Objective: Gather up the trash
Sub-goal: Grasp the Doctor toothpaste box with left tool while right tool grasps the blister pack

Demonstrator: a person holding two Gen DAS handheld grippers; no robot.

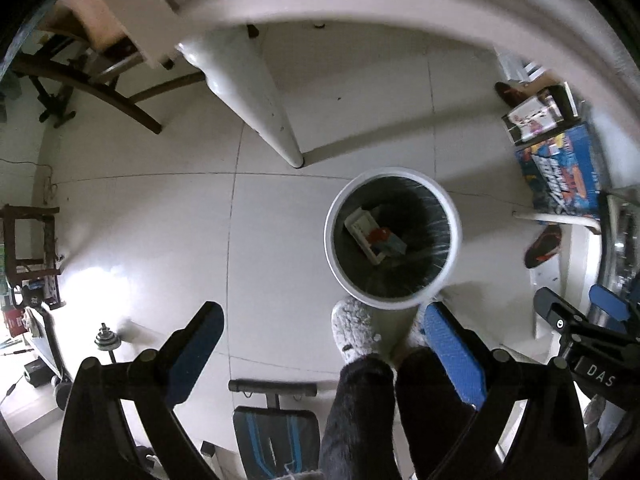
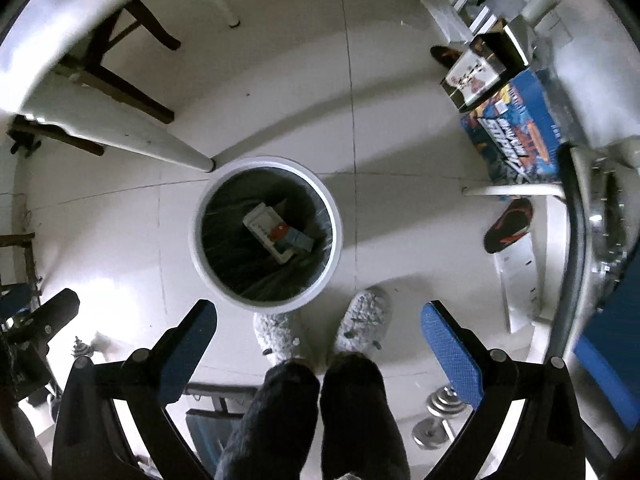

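**A:** Trash bin sat on the white tile floor, just past the person's fuzzy slippers. White rim, dark liner.

**B:** Contents?

**A:** Flat white carton lay at the bottom, a smaller pale-blue box on top of it with a red patch. Both fully inside the bin.

**B:** Claws?

**A:** Left gripper pointed down at the floor, blue pads spread wide, nothing between them. Right gripper same: jaws wide apart, empty. Bin showed ahead of both, clear of the pads.

**B:** Surroundings?

**A:** White table leg ended right beside the bin rim. Blue printed box and a black-and-orange sandal lay well off to the bin's right. Dumbbell was near the right claw's view, behind the person's feet.
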